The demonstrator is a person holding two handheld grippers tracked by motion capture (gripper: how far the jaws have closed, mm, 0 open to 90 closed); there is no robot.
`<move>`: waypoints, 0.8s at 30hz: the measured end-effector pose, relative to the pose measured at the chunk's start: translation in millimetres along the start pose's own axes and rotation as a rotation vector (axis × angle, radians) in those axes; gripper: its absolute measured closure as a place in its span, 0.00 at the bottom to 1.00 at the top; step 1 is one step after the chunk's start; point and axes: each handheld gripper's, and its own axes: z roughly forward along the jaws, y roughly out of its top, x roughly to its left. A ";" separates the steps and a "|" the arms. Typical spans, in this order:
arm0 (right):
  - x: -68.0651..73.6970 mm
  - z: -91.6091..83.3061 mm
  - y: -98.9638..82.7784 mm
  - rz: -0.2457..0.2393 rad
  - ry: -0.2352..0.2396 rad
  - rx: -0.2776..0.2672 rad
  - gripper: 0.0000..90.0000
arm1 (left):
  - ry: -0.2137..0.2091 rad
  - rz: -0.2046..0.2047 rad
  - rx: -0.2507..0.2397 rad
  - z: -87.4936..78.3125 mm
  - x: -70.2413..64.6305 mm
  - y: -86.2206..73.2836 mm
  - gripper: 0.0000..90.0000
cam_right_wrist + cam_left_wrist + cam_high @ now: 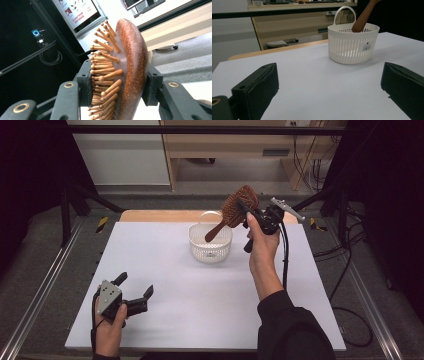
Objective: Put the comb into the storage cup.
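A brown wooden hairbrush [235,209] hangs in the air above a white slatted basket [210,251] near the table's far middle. Its handle tip dips into the basket's mouth, seen from the left gripper view as the hairbrush handle [363,18] over the basket [352,45]. My right gripper [250,211] is shut on the brush head; in the right gripper view the hairbrush [120,72] sits between the jaws, bristles against the left pad. My left gripper [134,286] stands open at the near left of the table, nothing between its jaws.
The white table top [165,280] has a wooden strip along its far edge. Metal frame rails [45,285] run along both sides, and cables [345,270] lie on the floor at the right. A wooden cabinet [225,145] stands behind the table.
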 end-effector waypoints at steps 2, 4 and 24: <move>-1.2 0.5 -1.7 0.000 -0.002 -0.001 0.59 | 0.000 0.000 0.000 0.0 0.1 0.0 0.02; -2.0 0.9 -3.5 0.003 -0.004 0.003 0.59 | 0.001 0.000 0.001 0.1 0.2 0.0 0.02; -5.6 3.3 -17.9 0.003 -0.008 0.013 0.59 | -0.002 0.002 -0.001 0.7 -1.2 0.1 0.02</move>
